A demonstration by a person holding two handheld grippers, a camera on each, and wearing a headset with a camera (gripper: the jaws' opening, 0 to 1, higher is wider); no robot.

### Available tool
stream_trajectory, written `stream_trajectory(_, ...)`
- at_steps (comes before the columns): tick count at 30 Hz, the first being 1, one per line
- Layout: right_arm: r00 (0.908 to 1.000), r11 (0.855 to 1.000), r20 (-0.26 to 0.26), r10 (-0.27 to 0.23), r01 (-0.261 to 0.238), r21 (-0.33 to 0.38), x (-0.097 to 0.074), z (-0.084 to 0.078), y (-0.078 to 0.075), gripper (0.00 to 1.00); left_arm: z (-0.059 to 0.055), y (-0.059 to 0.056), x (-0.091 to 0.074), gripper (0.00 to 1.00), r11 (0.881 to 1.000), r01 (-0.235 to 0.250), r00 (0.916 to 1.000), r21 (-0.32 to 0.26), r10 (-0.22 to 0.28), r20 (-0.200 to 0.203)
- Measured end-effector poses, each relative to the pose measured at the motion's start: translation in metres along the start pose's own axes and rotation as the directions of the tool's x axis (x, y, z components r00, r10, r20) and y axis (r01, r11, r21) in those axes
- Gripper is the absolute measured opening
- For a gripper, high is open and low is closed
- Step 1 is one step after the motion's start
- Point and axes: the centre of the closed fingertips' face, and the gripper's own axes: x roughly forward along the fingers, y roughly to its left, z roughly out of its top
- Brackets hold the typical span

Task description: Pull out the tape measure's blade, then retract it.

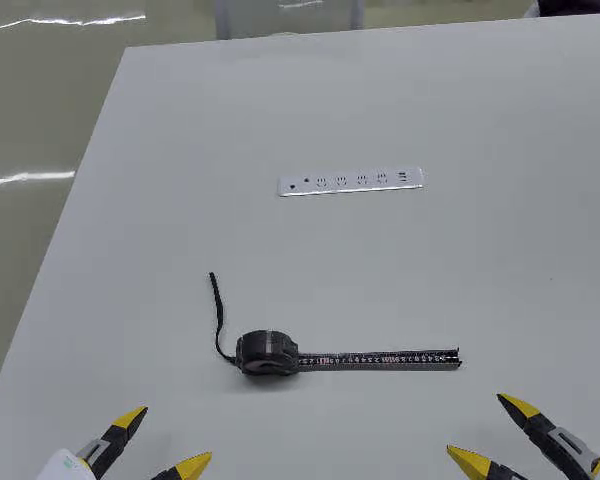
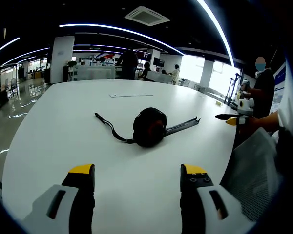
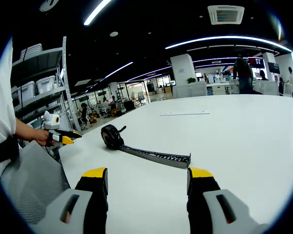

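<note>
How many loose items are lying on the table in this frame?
2. The tape measure lies near the front edge of the table, with its blade pulled out to the right. A power strip lies farther back, mid-table.

I've got the tape measure (image 1: 267, 353) lower centre of head view, on the table (image 1: 500, 270), blade (image 1: 380, 359) lying to its right. Power strip (image 1: 350, 181) above it, mid-frame. Left gripper (image 1: 165, 440) bottom left, right gripper (image 1: 487, 430) bottom right.
</note>
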Motion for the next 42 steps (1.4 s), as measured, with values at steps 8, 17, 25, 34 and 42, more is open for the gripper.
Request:
stream_trajectory(8, 0.9999, 1.0, -0.004, 0.01, -0.01, -0.001, 0.003, -0.001, 0.001, 0.66, 0.0, -0.006, 0.007, 0.7, 1.0, 0.01, 0.9998, 0.009, -0.01, -0.016)
stream_trajectory(17, 0.9996, 1.0, -0.011, 0.027, -0.027, -0.004, 0.008, -0.001, 0.002, 0.66, 0.006, -0.021, 0.024, 0.7, 0.999, 0.028, 0.9994, 0.017, -0.027, -0.022)
stream_trajectory(25, 0.9994, 0.999, -0.012, 0.033, -0.033, -0.009, 0.012, 0.002, 0.001, 0.66, 0.014, -0.03, 0.034, 0.7, 0.999, 0.037, 0.9989, 0.017, -0.037, -0.029)
stream_trajectory(34, 0.9982, 0.998, -0.021, 0.056, -0.056, -0.019, 0.017, 0.002, 0.005, 0.65, 0.016, -0.033, 0.036, 0.71, 0.999, 0.025, 0.9989, 0.02, -0.024, -0.041)
stream_trajectory(42, 0.9982, 0.998, -0.015, 0.058, -0.058, -0.016, 0.018, 0.003, 0.001, 0.65, 0.018, -0.034, 0.041, 0.74, 1.0, -0.001, 0.9987, 0.017, 0.001, -0.05)
